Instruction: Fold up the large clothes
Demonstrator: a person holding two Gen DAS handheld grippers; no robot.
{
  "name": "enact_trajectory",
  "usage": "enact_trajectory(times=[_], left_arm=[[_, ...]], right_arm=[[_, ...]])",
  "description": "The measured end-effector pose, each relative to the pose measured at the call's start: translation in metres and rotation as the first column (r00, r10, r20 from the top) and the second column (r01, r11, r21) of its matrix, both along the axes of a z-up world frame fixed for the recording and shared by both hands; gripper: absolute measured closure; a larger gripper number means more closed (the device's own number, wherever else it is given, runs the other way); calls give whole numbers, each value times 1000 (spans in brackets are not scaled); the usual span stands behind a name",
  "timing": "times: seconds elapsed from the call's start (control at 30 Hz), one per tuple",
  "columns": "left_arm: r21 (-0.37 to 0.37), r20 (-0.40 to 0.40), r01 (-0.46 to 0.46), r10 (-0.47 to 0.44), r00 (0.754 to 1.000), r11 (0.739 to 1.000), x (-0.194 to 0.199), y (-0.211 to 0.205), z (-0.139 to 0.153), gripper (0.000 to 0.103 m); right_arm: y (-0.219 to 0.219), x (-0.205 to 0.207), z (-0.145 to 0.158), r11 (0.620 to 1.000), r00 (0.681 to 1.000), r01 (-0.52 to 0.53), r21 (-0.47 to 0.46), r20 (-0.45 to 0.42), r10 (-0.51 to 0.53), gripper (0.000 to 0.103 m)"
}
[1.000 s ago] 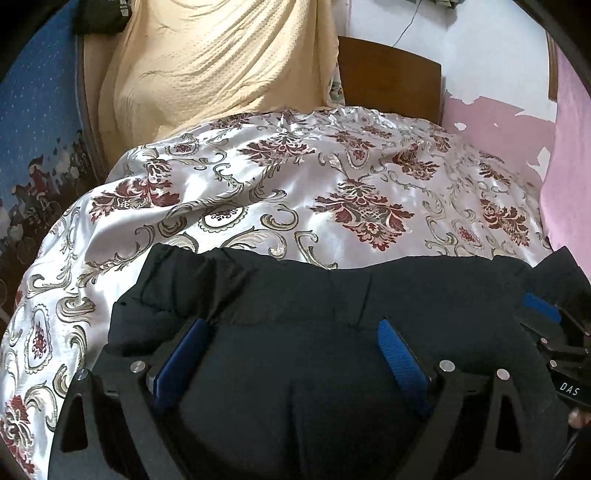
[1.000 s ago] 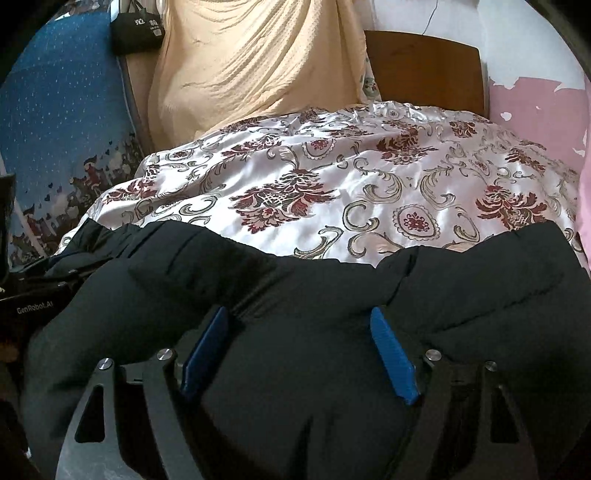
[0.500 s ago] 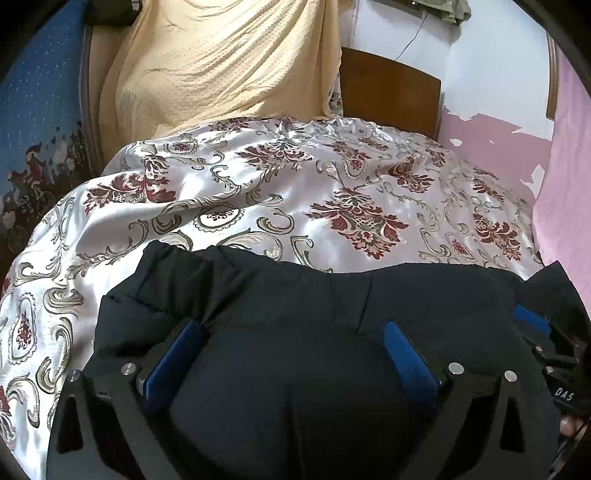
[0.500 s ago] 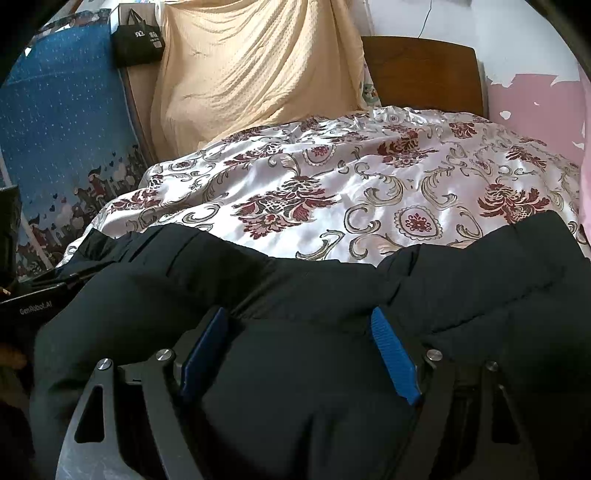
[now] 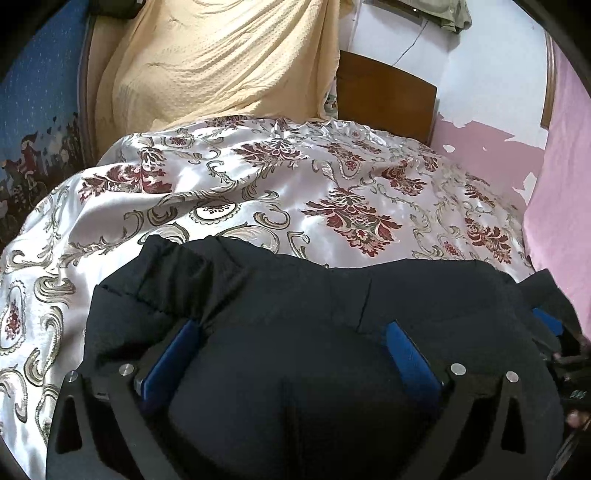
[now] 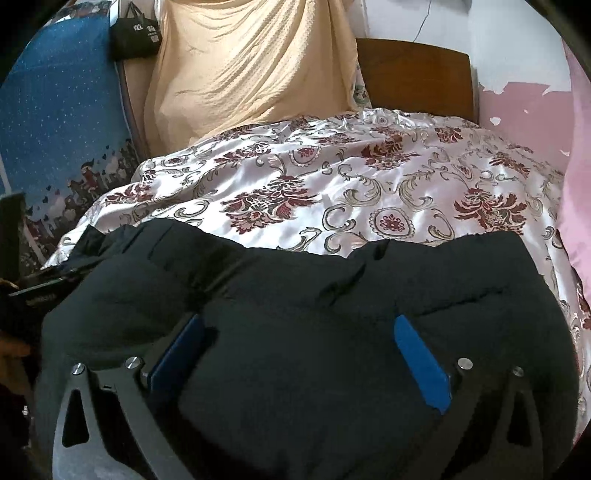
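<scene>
Black padded jacket [image 5: 303, 332] lying on a floral satin bedspread [image 5: 258, 199], bunched at the near edge of the bed. Left gripper [image 5: 291, 354] with blue pads [image 5: 410, 358] spread wide, a bulge of jacket fabric filling the gap between them. Right gripper [image 6: 299, 354] likewise, fingers apart around the fabric. Beyond: yellow cloth [image 6: 243, 70] draped by a wooden headboard [image 6: 413, 77].

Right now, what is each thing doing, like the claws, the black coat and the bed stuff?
left claw: open wide, bulging coat between its fingers
right claw: open wide, coat between its fingers
black coat: bunched up on the bed
flowery bedspread: spread out, wrinkled
yellow cloth: hanging, draped
black bag: hanging
</scene>
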State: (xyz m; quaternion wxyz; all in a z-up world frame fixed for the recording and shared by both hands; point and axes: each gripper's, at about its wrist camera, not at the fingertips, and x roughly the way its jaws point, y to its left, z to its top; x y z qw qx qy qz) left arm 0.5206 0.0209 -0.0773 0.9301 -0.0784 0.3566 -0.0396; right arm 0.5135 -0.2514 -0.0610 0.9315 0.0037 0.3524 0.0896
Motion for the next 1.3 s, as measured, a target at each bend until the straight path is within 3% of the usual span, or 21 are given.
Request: enact_trajectory(times=[0.2, 0.4, 0.6, 0.9, 0.97, 1.1, 1.3], left_arm=[[-38, 9, 3, -2, 1000, 999, 1, 2, -3, 0], [-37, 5, 6, -6, 1000, 999, 0, 2, -2, 0], [-66, -54, 63, -66, 996, 996, -6, 13, 6, 0], [-52, -3, 80, -80, 997, 995, -75, 55, 23, 0], [-43, -27, 77, -78, 997, 996, -85, 66, 21, 0], [-121, -116, 58, -73, 991, 991, -100, 96, 10, 0], [-162, -172, 52, -80, 982, 985, -97, 120, 3, 0]], right_arm=[[-5, 6, -10, 998, 1000, -1, 57, 6, 1, 1], [-3, 0, -10, 998, 1000, 4, 56, 22, -5, 1], [-15, -12, -1, 996, 1000, -12, 93, -12, 13, 1], [-21, -59, 8, 999, 999, -49, -2, -17, 48, 1], [-25, -74, 9, 998, 998, -60, -23, -13, 60, 1], [-45, -102, 16, 999, 999, -42, -29, 21, 43, 1], [-85, -128, 44, 1000, 999, -19, -2, 35, 19, 1]])
